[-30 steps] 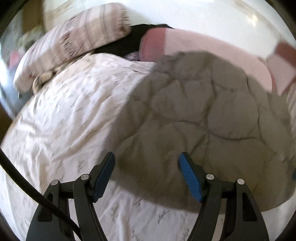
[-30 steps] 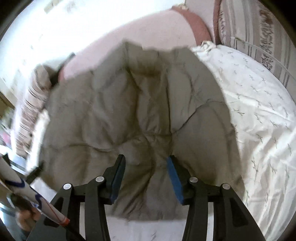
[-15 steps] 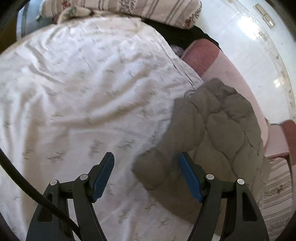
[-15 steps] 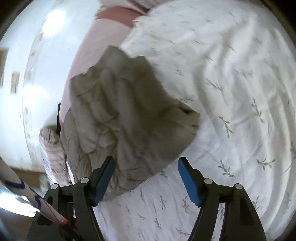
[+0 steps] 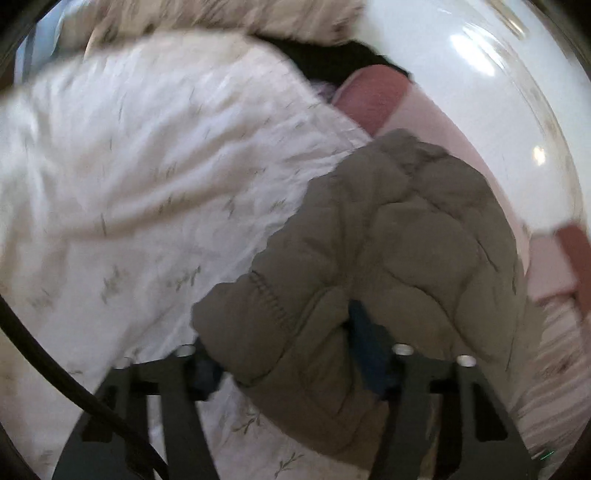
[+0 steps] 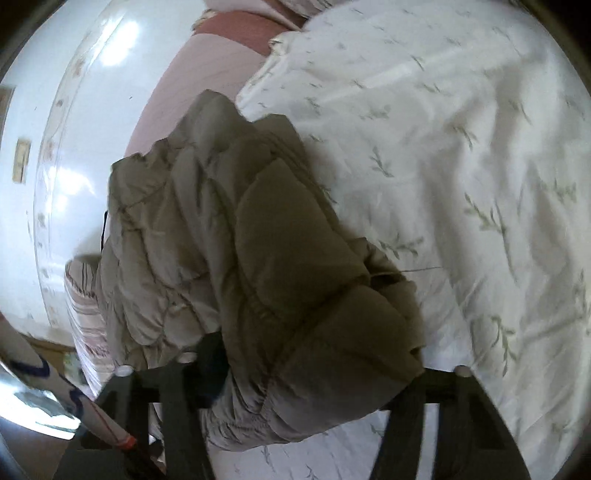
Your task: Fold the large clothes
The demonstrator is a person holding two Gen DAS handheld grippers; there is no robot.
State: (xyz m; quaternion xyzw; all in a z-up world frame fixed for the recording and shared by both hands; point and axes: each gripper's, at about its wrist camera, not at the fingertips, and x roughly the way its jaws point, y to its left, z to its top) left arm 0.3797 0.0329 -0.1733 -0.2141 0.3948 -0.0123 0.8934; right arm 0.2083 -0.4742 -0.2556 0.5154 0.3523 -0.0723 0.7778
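An olive-grey quilted puffer jacket [image 5: 399,236] lies on a white leaf-print duvet [image 5: 140,177]. In the left wrist view my left gripper [image 5: 284,358] has the jacket's near corner lying between its wide-apart fingers; the blue pad [image 5: 365,343] of one finger shows beside the fabric. In the right wrist view the jacket [image 6: 266,258] bulges over and between the fingers of my right gripper [image 6: 314,373], which stand wide apart around its near end. The fingertips are hidden under the fabric in both views.
A pink headboard or cushion [image 5: 373,96] and a striped pillow [image 5: 229,14] lie beyond the duvet. A white wall [image 6: 74,147] lies behind. A striped pillow [image 6: 85,314] sits at the jacket's far side. The duvet [image 6: 461,147] spreads to the right.
Both grippers have moved forward onto the jacket. Its near corners now lie between the fingers, where half a second ago they lay ahead of the tips. The jaws remain wide.
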